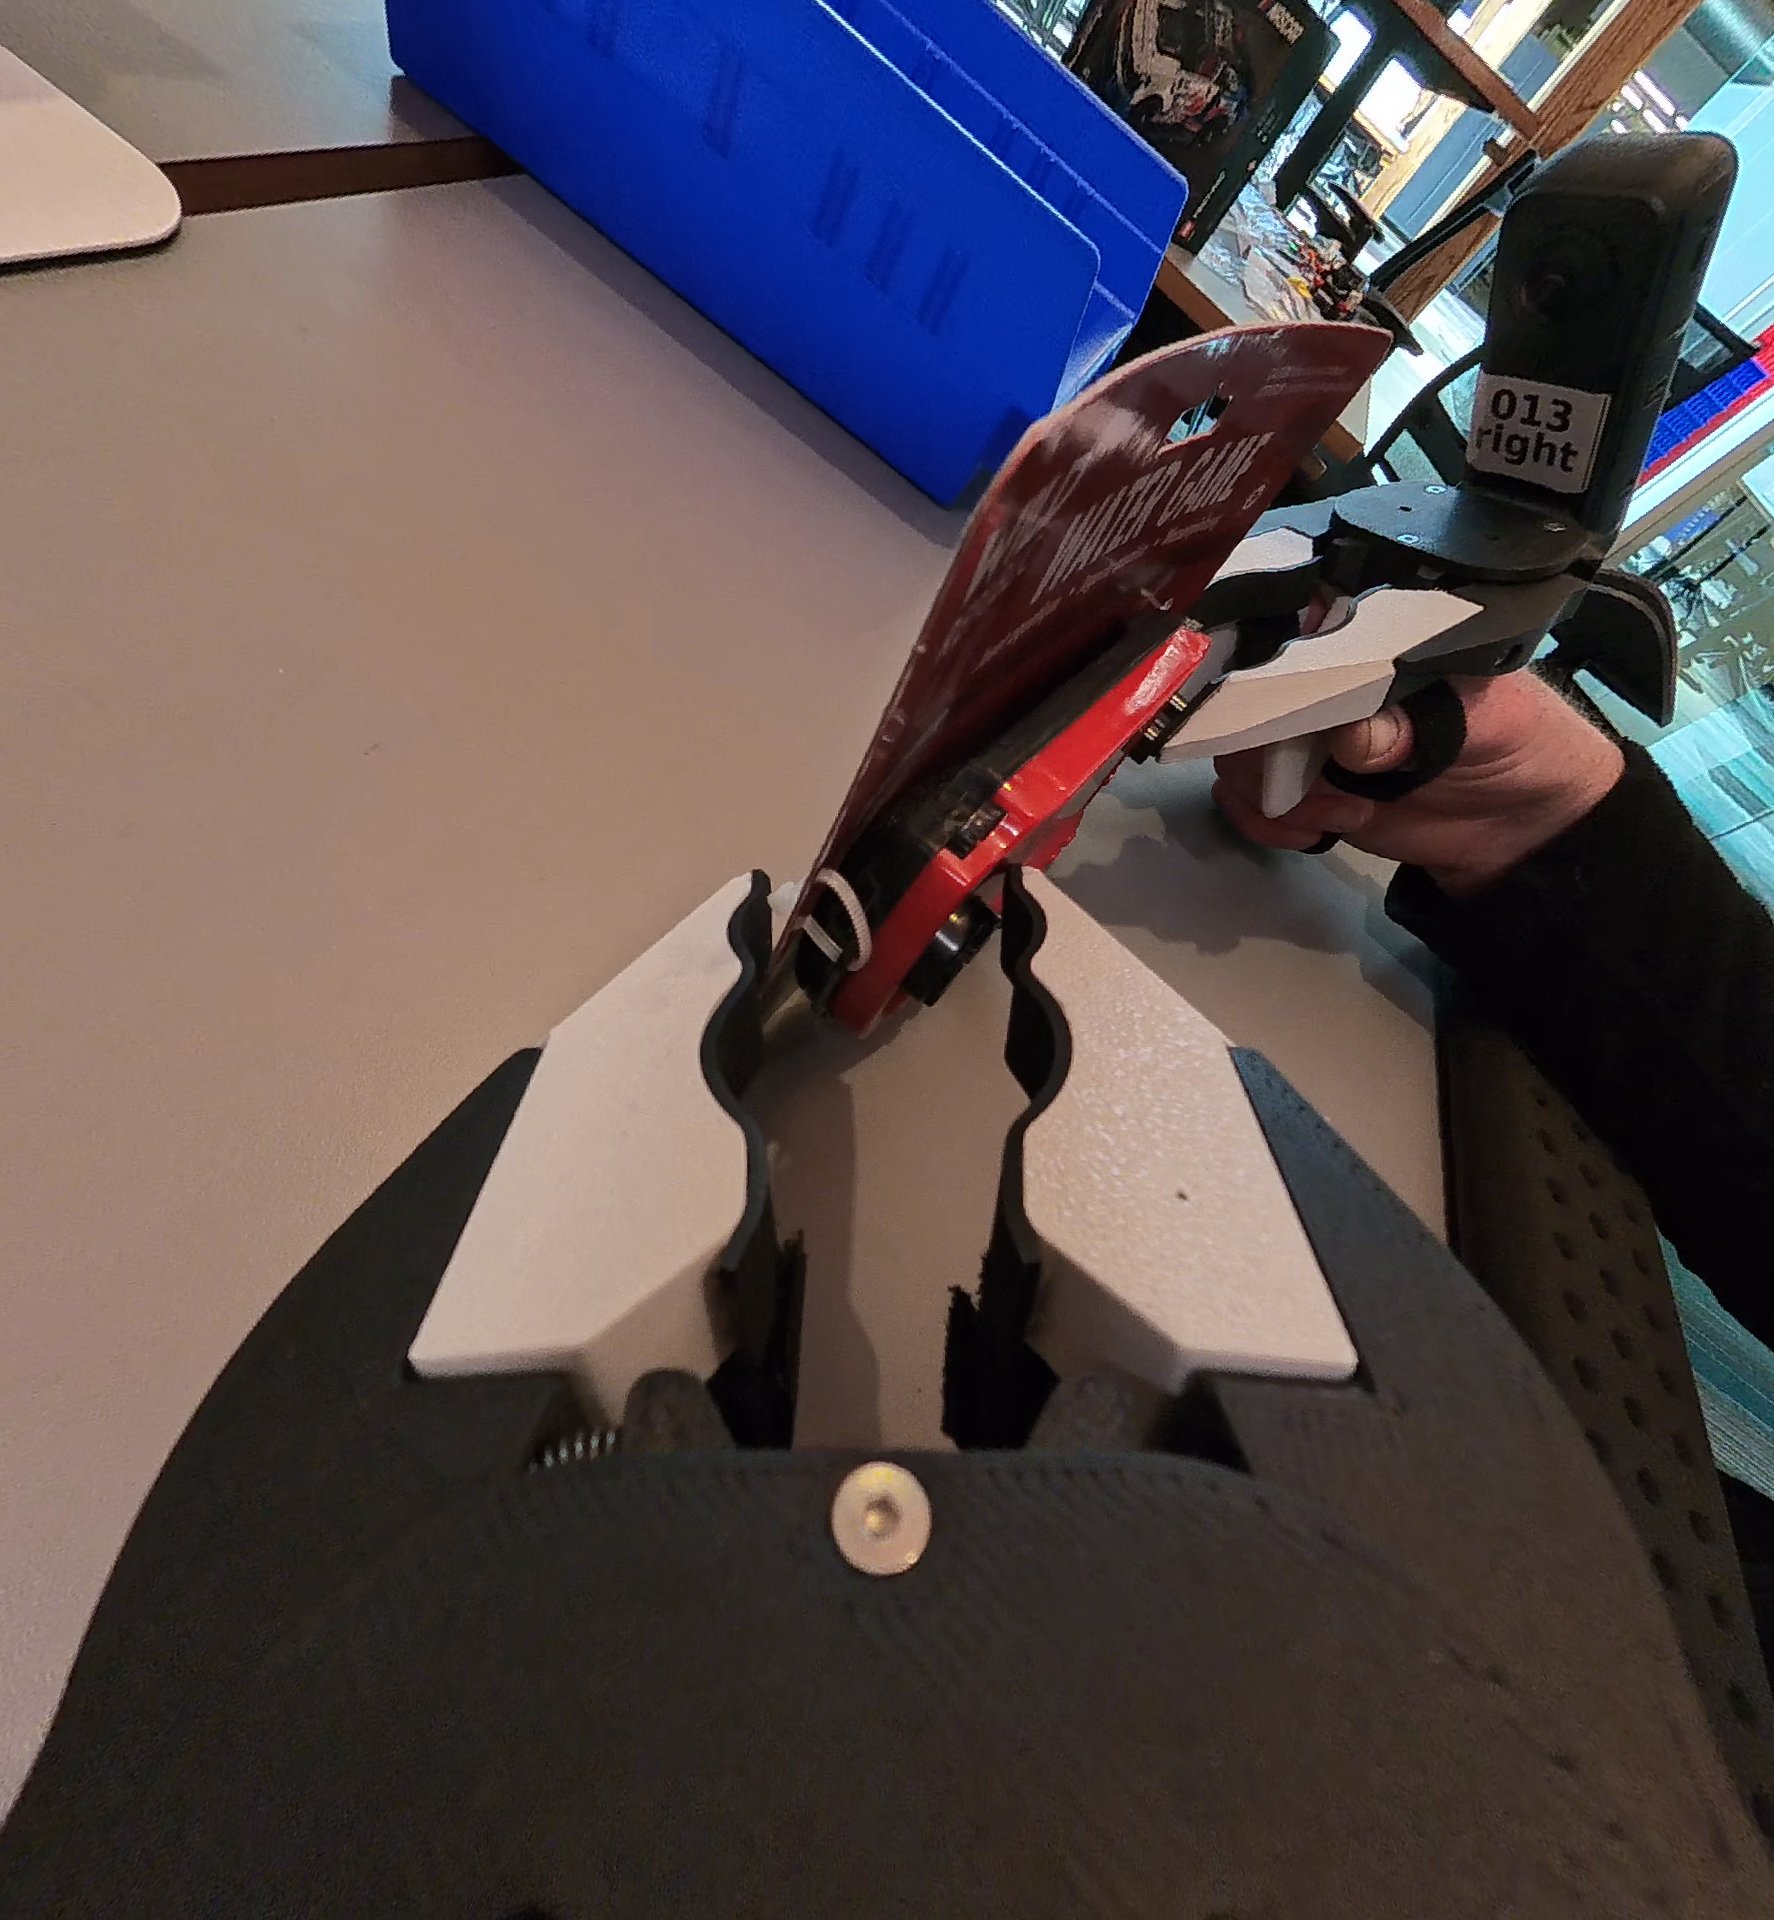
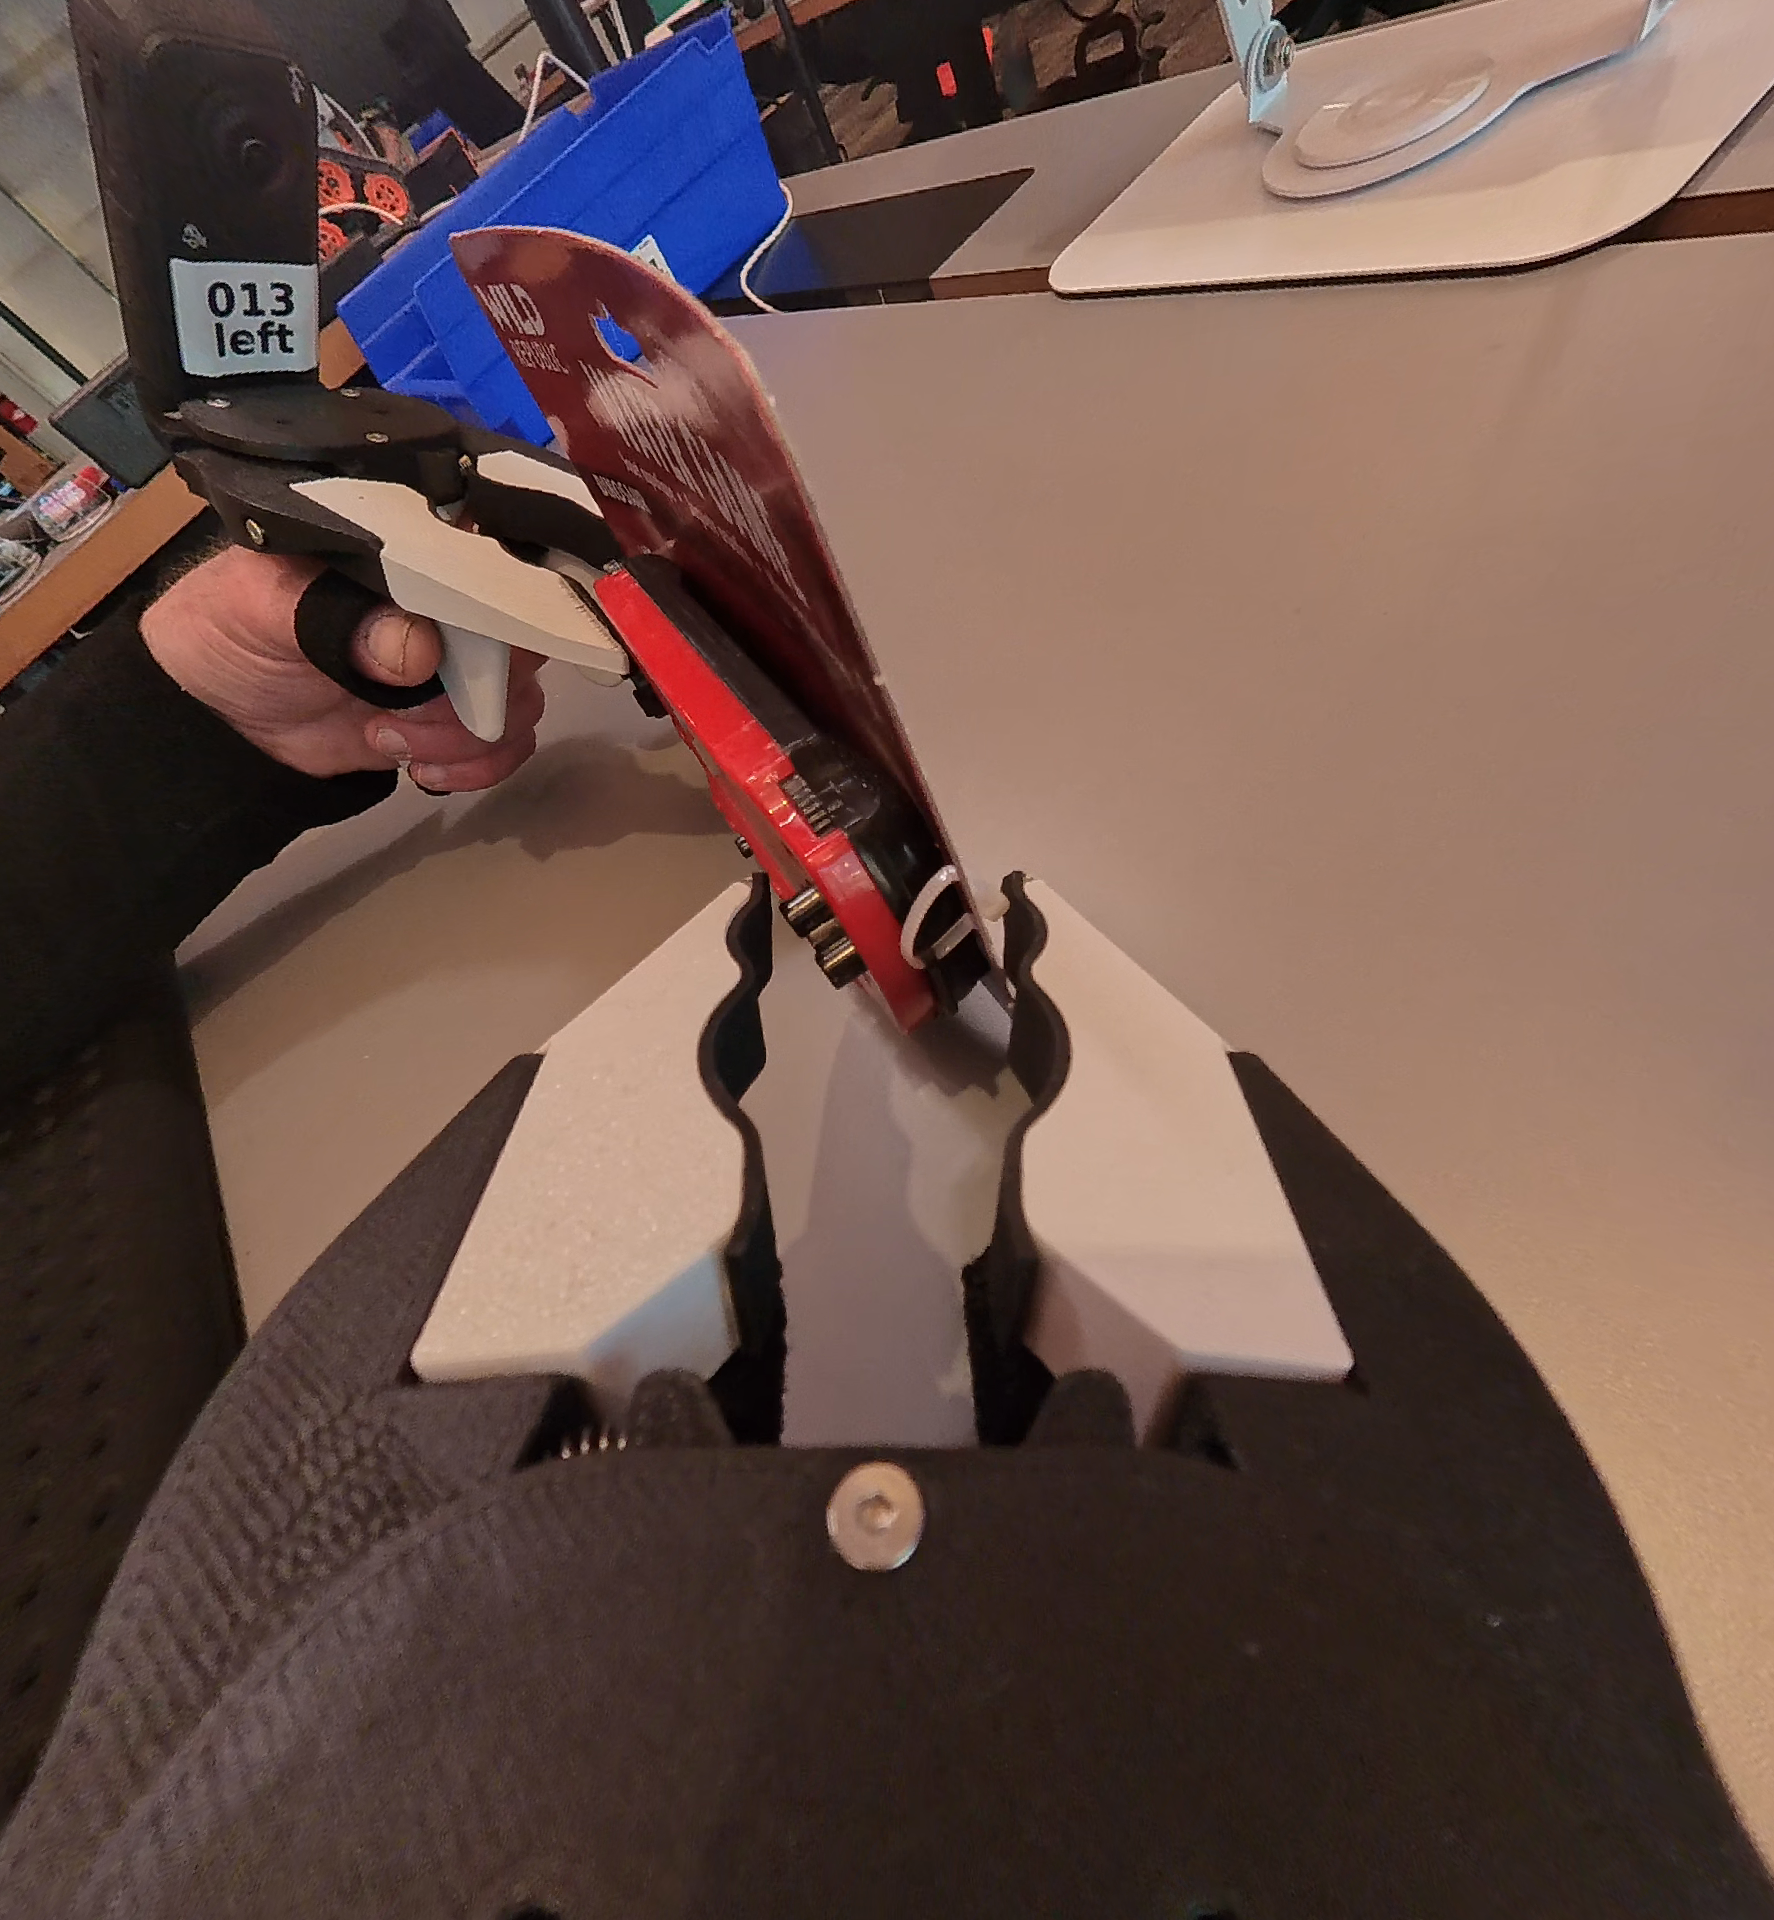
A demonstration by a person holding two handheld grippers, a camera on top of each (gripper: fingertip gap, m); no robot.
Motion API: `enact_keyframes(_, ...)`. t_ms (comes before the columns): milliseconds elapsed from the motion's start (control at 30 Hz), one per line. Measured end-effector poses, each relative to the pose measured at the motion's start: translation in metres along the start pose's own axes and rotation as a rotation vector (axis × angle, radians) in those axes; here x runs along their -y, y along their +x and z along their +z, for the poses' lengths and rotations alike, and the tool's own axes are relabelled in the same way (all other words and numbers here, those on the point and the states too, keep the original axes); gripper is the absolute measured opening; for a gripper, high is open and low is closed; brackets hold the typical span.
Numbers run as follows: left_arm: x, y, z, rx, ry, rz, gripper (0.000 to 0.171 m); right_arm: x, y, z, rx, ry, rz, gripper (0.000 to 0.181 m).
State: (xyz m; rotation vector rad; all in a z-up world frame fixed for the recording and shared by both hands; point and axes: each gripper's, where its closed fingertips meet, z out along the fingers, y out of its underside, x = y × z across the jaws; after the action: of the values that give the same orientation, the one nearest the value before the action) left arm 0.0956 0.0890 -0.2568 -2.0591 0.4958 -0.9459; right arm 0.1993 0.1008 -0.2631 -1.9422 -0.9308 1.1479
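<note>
A red plastic toy point(image 1: 1028, 790) tied with a white zip tie to a dark red backing card point(image 1: 1122, 520) is held tilted above the grey table point(image 1: 343, 623). My left gripper point(image 1: 888, 914) is shut on its near end, one finger on the card side and one on the red body. My right gripper point(image 1: 1226, 644) grips the far end, with a hand point(image 1: 1465, 769) on its trigger. In the right wrist view the right gripper point(image 2: 883, 914) is shut on the toy point(image 2: 727, 717) and card point(image 2: 717, 488), and the left gripper point(image 2: 592, 623) holds the opposite end.
Blue plastic bins point(image 1: 810, 208) stand at the back of the table, also in the right wrist view point(image 2: 592, 187). A flat white monitor base point(image 2: 1382, 177) lies at the back, seen in the left wrist view point(image 1: 31, 187) too. A dark perforated surface point(image 1: 1589, 1299) borders the table.
</note>
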Motion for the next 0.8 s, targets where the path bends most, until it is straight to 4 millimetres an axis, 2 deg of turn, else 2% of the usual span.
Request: enact_keyframes(800,-0.0003,0.0008,0.0005,-0.002,-0.007,-0.008,0.042,-0.0003,0.0021,-0.0006,0.011,-0.005,0.005,0.039)
